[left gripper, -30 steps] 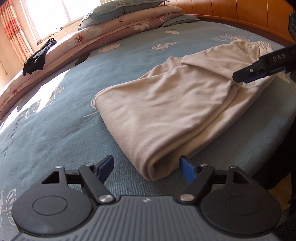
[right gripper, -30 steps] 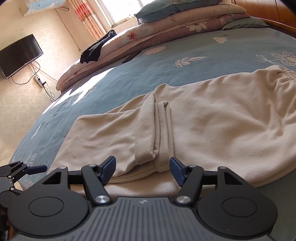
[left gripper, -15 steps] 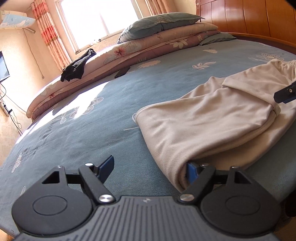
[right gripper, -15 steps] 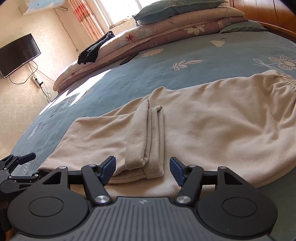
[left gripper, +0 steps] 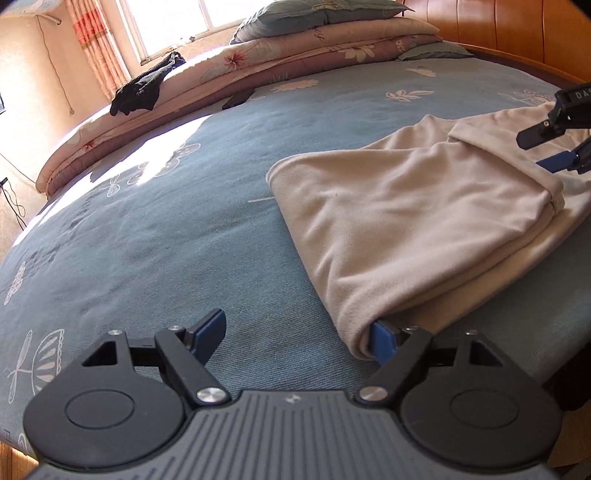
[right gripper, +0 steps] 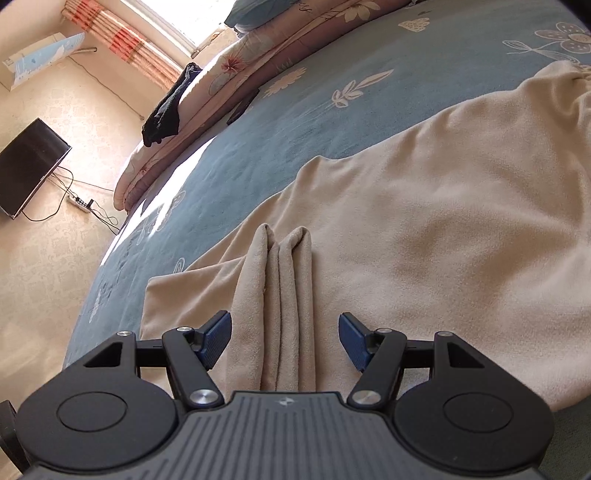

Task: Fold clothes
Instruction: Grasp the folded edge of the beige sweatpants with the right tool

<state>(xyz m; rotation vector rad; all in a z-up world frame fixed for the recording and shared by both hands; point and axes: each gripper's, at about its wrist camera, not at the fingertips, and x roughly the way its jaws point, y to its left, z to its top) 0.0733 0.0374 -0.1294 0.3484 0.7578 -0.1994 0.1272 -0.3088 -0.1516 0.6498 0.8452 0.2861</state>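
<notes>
The folded beige garment (left gripper: 413, 229) lies on the blue bed (left gripper: 166, 240). The left gripper (left gripper: 295, 338) has its jaws apart, one pad tucked into the garment's near corner. The right gripper (right gripper: 285, 338) jaws stand apart, straddling a raised pleat.

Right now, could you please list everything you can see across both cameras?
trousers: one, beige, partly folded, near bed edge
bed sheet: one, blue, flower print, under trousers
quilts: stack, pink floral, far side of bed
pillow: one, grey-blue, on quilts
dark garment: one, black, draped over quilts
television: one, black, on wall
curtain: striped, by window
left gripper: open, one finger tucked into trouser fold
right gripper: open, straddling trouser cuffs
</notes>
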